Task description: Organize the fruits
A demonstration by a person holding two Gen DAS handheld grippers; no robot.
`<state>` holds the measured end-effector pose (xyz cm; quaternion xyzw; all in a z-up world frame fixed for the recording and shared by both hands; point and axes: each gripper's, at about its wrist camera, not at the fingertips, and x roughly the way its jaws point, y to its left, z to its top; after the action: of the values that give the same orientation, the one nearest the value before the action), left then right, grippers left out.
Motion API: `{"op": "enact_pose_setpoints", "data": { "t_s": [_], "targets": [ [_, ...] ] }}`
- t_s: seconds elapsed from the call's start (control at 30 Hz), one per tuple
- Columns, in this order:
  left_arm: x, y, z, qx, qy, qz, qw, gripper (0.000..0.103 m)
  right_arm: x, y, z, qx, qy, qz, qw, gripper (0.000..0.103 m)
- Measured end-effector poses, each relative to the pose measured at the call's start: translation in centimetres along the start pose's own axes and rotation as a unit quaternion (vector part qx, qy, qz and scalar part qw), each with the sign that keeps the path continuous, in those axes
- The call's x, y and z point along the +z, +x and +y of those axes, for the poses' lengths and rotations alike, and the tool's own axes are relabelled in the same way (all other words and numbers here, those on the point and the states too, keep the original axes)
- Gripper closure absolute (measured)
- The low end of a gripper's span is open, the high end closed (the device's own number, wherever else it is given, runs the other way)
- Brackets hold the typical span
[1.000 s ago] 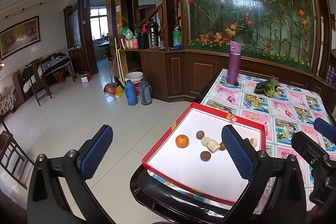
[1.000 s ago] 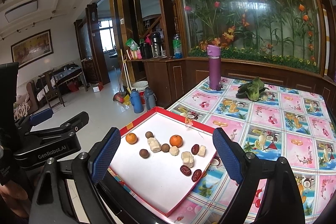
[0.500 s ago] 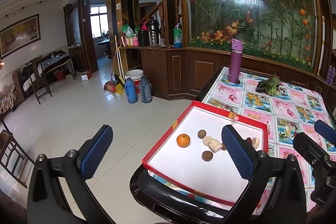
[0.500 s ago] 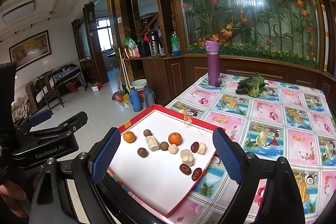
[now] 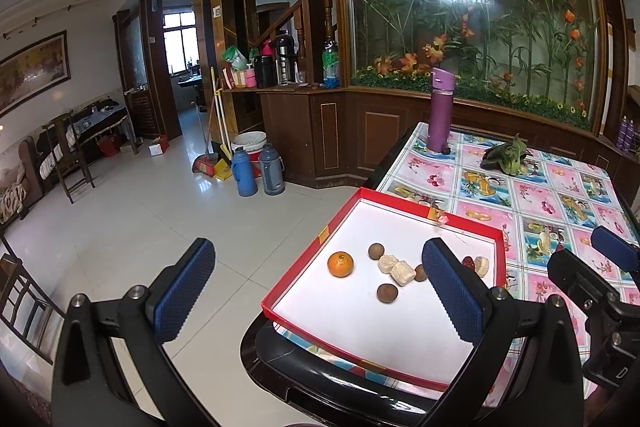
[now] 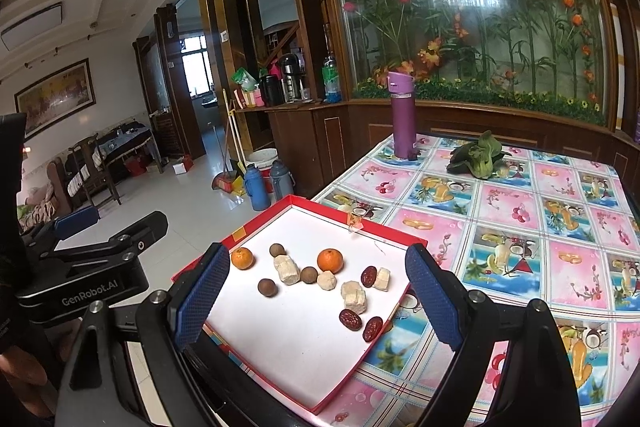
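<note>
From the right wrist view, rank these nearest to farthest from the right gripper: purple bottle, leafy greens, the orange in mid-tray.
1. Orange, mid-tray, just ahead of the right gripper.
2. Leafy greens, far on the table, to the right.
3. Purple bottle, far edge, upright; only slightly beyond the greens.

White lettering "GenRobot.AI" stands on the black body of the left gripper (image 6: 76, 223); nothing else is legible.
</note>
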<state>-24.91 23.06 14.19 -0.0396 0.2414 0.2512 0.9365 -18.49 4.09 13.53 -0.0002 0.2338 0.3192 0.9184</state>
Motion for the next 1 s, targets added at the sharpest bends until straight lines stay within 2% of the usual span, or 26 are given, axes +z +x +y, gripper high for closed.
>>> {"op": "enact_pose_setpoints", "data": {
  "t_s": [1.0],
  "targets": [
    [0.4,1.0,-0.3,-0.040,0.011,0.007,0.9991,0.000,0.4,1.7,0.9,-0.012,0.000,0.006,1.000,0.014]
  ]
}}
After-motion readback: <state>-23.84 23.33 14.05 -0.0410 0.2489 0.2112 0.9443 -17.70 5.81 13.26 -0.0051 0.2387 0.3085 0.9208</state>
